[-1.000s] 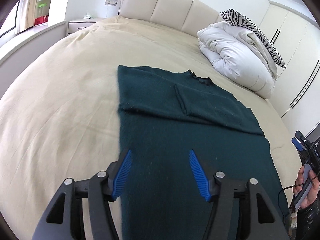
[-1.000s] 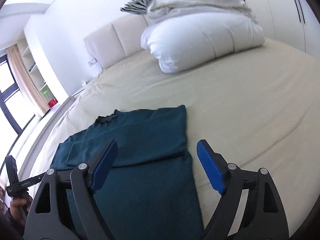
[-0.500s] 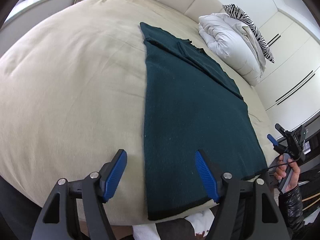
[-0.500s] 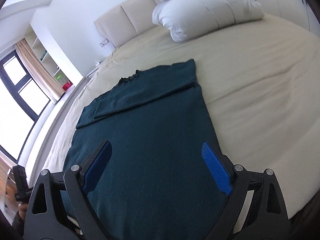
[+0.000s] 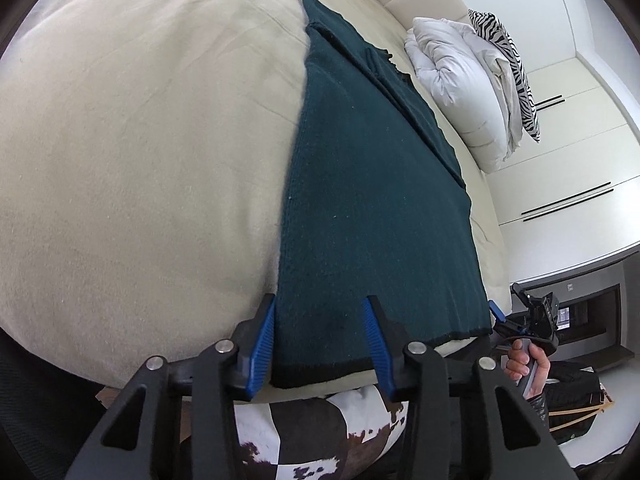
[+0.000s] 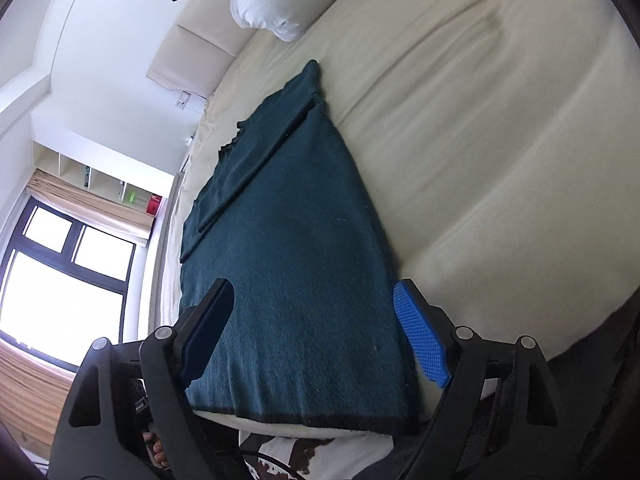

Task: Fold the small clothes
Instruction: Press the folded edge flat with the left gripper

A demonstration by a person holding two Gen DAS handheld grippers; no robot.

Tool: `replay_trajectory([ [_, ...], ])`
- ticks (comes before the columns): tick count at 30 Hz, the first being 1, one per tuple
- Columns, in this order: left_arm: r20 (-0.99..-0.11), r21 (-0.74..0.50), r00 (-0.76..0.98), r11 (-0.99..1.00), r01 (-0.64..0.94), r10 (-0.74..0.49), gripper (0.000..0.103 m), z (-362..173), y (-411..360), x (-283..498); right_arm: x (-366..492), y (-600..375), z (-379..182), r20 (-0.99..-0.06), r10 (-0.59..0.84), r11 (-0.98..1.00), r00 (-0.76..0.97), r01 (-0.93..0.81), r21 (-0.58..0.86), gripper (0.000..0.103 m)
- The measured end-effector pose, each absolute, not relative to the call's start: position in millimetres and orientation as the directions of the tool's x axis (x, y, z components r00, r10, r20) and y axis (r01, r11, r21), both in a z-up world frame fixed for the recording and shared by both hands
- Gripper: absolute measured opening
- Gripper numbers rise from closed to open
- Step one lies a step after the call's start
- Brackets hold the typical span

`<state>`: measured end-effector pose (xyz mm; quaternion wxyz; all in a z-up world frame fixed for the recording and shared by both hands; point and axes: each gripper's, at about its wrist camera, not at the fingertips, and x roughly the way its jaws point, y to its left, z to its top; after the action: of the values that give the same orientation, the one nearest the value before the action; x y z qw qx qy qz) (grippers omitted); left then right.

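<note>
Along the near edge of the bed (image 5: 132, 152) lay one dark green sweater (image 5: 372, 200), spread flat with its hem at that edge and its collar toward the headboard (image 6: 188, 56).

Sweater: a fuzzy, thick knit, long and roughly rectangular, with a darker ribbed band along the hem. Both sleeves were folded across the chest as a doubled strip near the collar, likely so the body could next be folded up from the hem.

Left gripper (image 5: 320, 344): jaws spread, blue ribbed pads straddling the hem's left corner, one pad at the sweater's side edge and one over the cloth. Nothing was pinched. The placement suited taking that corner.

Right gripper (image 6: 316, 336): jaws spread wide, straddling the hem's right corner in its own view, holding nothing. From the left wrist view it showed at the far end of the hem, gripped by a hand (image 5: 528, 364). Whether the pads touched the knit could not be told.

Bed: a cream cover, soft and matte, lightly creased, rounded at the near edge.

Far corner by the headboard: a white quilt (image 5: 460, 92), puffy and bundled, with a zebra-striped pillow (image 5: 508, 60) on top, well apart from the sweater.
</note>
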<state>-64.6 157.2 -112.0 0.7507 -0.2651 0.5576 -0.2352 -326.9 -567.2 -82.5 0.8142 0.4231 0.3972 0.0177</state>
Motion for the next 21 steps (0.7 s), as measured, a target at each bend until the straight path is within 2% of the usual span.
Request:
replay_trajectory([
  [1,-0.713,-0.661,0.266,0.748,0.052,-0.649,0.041,-112.4,158.0,-63.8,-329.7,-568.9,-84.9,-0.639,0.367,0.639,0.676,0.316,0.701,0.080],
  [6,-0.713,-0.672,0.255,0.741,0.016,-0.653,0.020,-116.3,166.4,-62.7,-340.4,-578.0,-90.9,-0.648,0.382,0.619,0.659,0.338,0.709,0.079],
  [11,-0.719,-0.666,0.238,0.745,0.033,-0.653,0.019,-115.1,163.2,-64.6,-345.6,-580.3,-91.6,-0.666,0.393,0.623,0.634,0.349,0.700,0.078],
  [17,-0.725,-0.660,0.217,0.749,0.053,-0.654,0.009,-115.5,156.6,-63.0,-354.7,-583.1,-90.3,-0.703,0.395,0.633,0.591,0.379,0.675,0.074],
  [21,-0.728,-0.654,0.217,0.754,0.063,-0.650,0.008,-114.4,154.7,-63.7,-354.6,-584.0,-96.6,-0.711,0.411,0.623,0.570,0.394,0.676,0.070],
])
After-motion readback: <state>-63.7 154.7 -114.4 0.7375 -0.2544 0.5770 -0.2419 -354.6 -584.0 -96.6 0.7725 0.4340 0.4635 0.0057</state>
